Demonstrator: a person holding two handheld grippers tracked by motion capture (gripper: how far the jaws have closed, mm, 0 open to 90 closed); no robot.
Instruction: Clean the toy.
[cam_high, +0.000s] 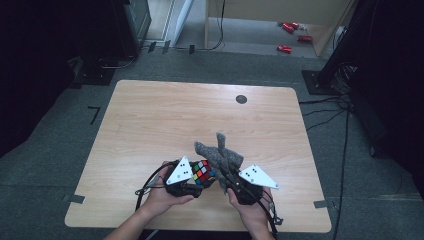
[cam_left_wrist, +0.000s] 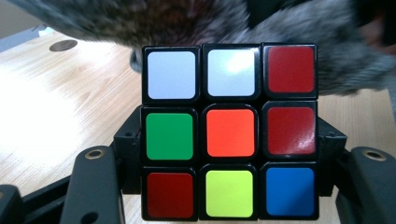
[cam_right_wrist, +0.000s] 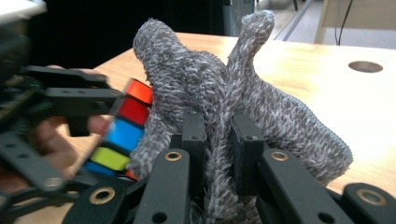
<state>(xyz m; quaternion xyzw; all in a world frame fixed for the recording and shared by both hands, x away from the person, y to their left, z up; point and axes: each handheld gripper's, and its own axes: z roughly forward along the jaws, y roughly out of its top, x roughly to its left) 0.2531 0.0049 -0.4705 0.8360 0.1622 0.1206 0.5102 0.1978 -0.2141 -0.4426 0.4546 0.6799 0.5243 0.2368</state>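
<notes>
High view shows a puzzle cube (cam_high: 202, 172) and a grey fuzzy cloth (cam_high: 220, 156) held together near the front edge of a pale wood-grain tabletop (cam_high: 150, 125), the cloth pressed against the cube's right side. The cube has a black frame and glossy square stickers; the face seen in the left gripper view reads white, white, red across the top, green, orange, red in the middle, and red, yellow, blue along the bottom. The cloth is a shaggy, woolly knit in mottled grey, bunched into soft lobes with two narrow ends standing up.

The left tool (cam_left_wrist: 229, 154) is clamped on the cube (cam_left_wrist: 229, 133), its black jaws set against the cube's two opposite sides, spread about as wide as the cube. The right tool (cam_right_wrist: 217, 154) is pinched nearly closed on a fold of the cloth (cam_right_wrist: 280, 116), with the fabric squeezed between its jaws and spilling out to both sides. In the right gripper view the cube (cam_right_wrist: 123, 130) sits at the left, touching the cloth. A dark round disc (cam_high: 241, 99) lies flush in the tabletop near the far edge.
</notes>
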